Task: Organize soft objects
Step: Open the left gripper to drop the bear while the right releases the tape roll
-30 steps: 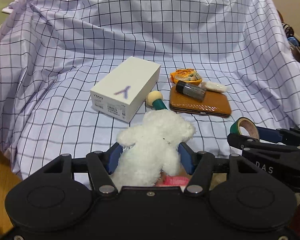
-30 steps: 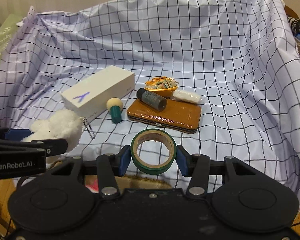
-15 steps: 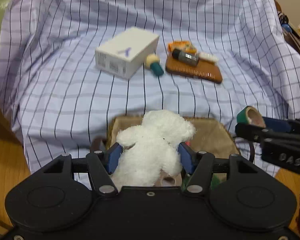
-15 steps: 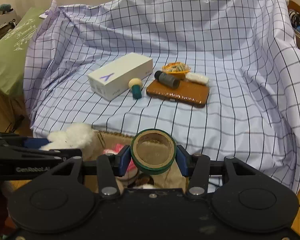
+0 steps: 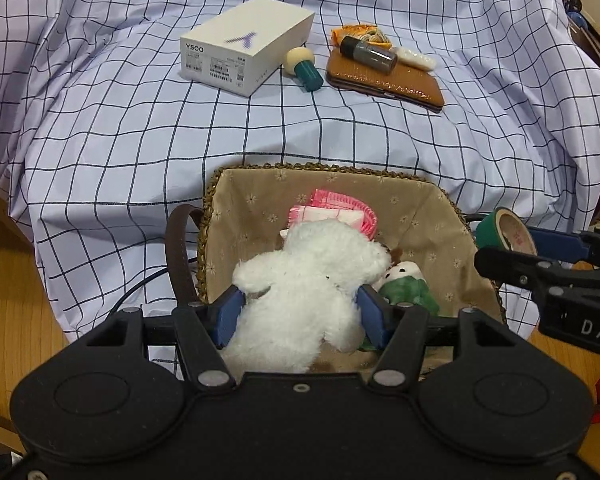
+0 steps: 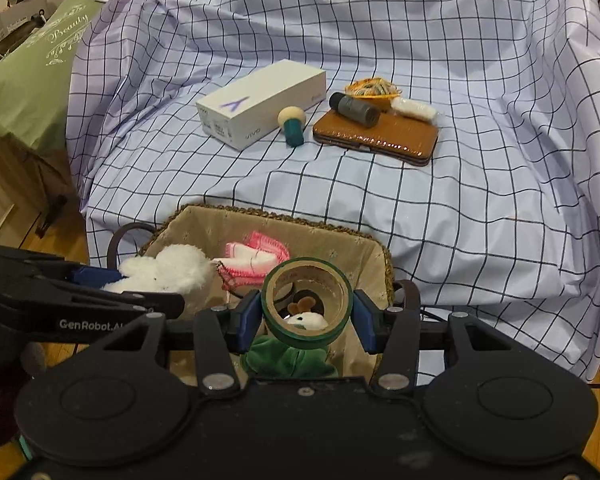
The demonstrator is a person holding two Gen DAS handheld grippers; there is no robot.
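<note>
My left gripper (image 5: 300, 314) is shut on a white plush bear (image 5: 308, 284) and holds it over the lined wicker basket (image 5: 260, 196); the bear also shows in the right wrist view (image 6: 168, 270). My right gripper (image 6: 306, 314) is shut on a green tape roll (image 6: 306, 276) above the same basket (image 6: 364, 248); the roll also shows in the left wrist view (image 5: 504, 232). In the basket lie a pink and white cloth (image 5: 336, 210) and a small green plush toy (image 5: 406, 284).
On the checked cloth (image 5: 100, 120) behind the basket lie a white phone box (image 5: 248, 44), a teal stamp with a round knob (image 5: 304, 70), a brown leather case (image 5: 384, 76) with a dark vial (image 5: 366, 54), and an orange pouch (image 5: 360, 34). A green bag (image 6: 32, 80) stands far left.
Both grippers have drawn back from the cloth-covered seat and come over the basket, each still holding its object. The basket's inside now shows fully.
</note>
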